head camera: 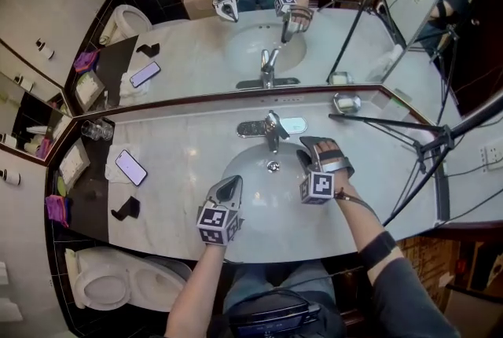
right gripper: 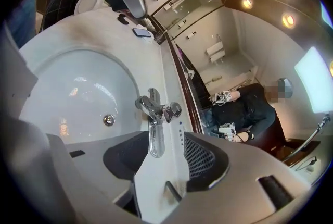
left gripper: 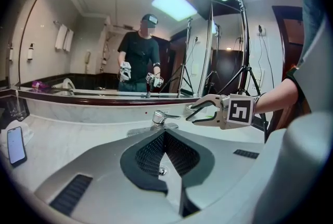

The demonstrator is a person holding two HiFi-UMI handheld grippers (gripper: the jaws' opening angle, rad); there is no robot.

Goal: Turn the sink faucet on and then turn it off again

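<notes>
Right gripper point(right gripper: 165, 147) wide open, faucet lever point(right gripper: 154, 132) between its jaws

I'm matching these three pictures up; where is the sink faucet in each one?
Head view: faucet at centre, behind the basin.
Left gripper view: faucet just left of centre, below the mirror.
Right gripper view: faucet at centre, right of the basin.
Shared landmark: the basin's drain.

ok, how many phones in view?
1: the phone lies left of the sink. The one above it is only its reflection. More could be hidden out of frame.
</notes>
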